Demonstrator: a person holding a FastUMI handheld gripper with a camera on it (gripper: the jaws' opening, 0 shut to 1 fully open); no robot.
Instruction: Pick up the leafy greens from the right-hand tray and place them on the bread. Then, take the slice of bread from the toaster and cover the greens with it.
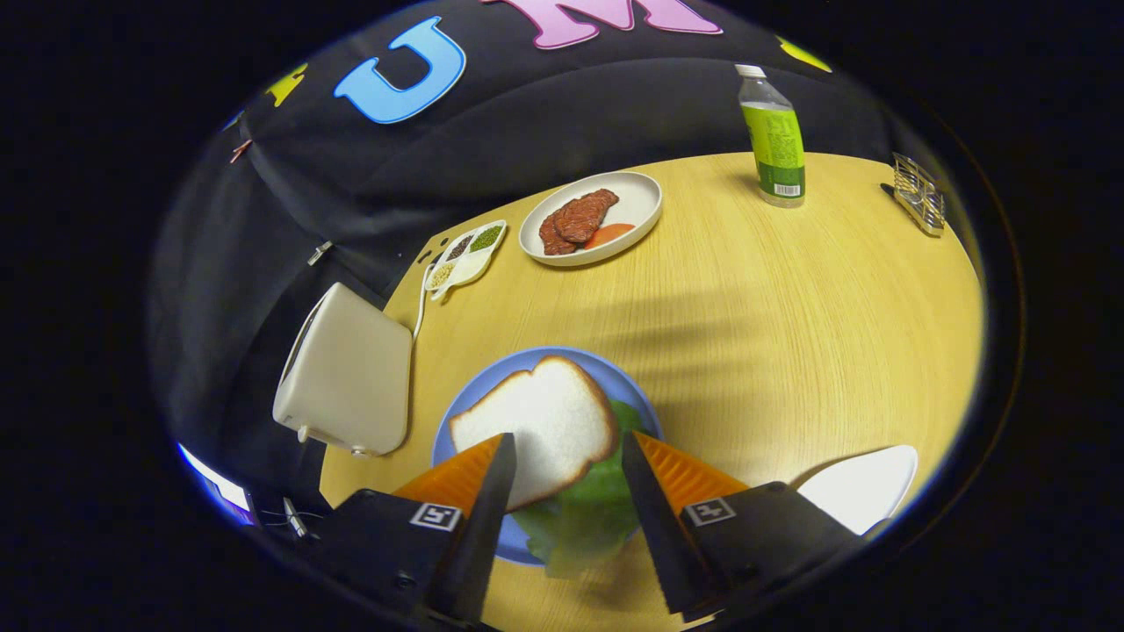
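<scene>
Gripper (566,448) spread wide above the blue plate (465,412), gripping nothing.

A bread slice (540,421) tops the leafy greens (588,513) between the fingers; the toaster (347,373) stands at the table's (790,333) left edge. Bare wood runs ahead to the meat plate (637,211) and bottle (773,140).

tool (566,456) fingers apart (gripping nothing), angled downward

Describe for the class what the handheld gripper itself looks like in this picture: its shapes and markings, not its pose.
The gripper has two tapering, wedge-shaped fingers with ridged outer faces and a toothed inner edge on one. Each finger is mounted on a dark, blocky base, and each base carries a small square black-and-white marker tag.
</scene>
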